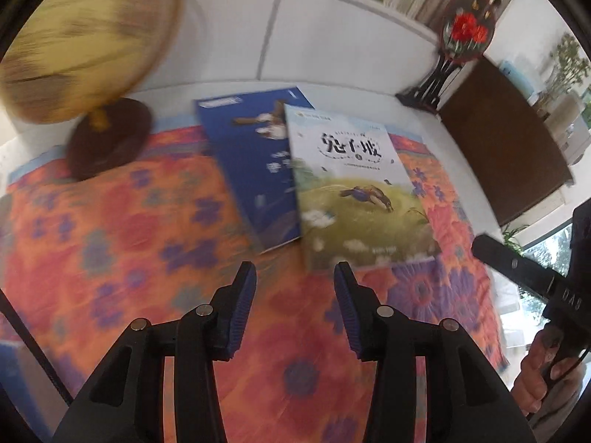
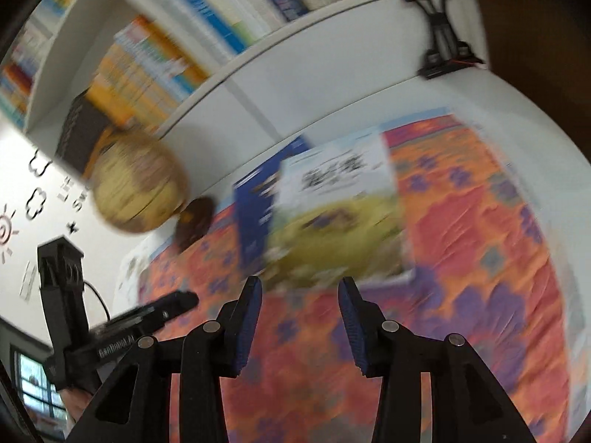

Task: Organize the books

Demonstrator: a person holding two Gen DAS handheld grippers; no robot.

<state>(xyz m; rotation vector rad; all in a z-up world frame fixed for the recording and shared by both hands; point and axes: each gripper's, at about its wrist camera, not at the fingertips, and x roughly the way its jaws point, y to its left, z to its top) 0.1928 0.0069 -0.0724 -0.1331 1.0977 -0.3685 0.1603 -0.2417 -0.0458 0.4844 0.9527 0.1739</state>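
Two books lie on a flowered orange cloth [image 1: 155, 243]. A pale book with a bird on a green field [image 1: 354, 192] partly overlaps a dark blue book [image 1: 251, 170]. My left gripper [image 1: 295, 277] hovers just in front of them, open, with nothing between its blue pads. In the blurred right wrist view the same pale book [image 2: 332, 214] and blue book [image 2: 255, 214] lie just beyond my right gripper [image 2: 301, 289], which is open and empty. The right gripper's body [image 1: 524, 269] shows at the right edge of the left wrist view, a hand [image 1: 543, 380] on its handle.
A yellow globe [image 1: 85, 40] on a dark round base [image 1: 110, 136] stands at the cloth's far left. A red-flowered fan ornament [image 1: 465, 33] on a black stand sits far right. Shelves of upright books [image 2: 192, 37] run behind the white desk [image 1: 332, 55]. A dark cabinet [image 1: 506, 140] is at right.
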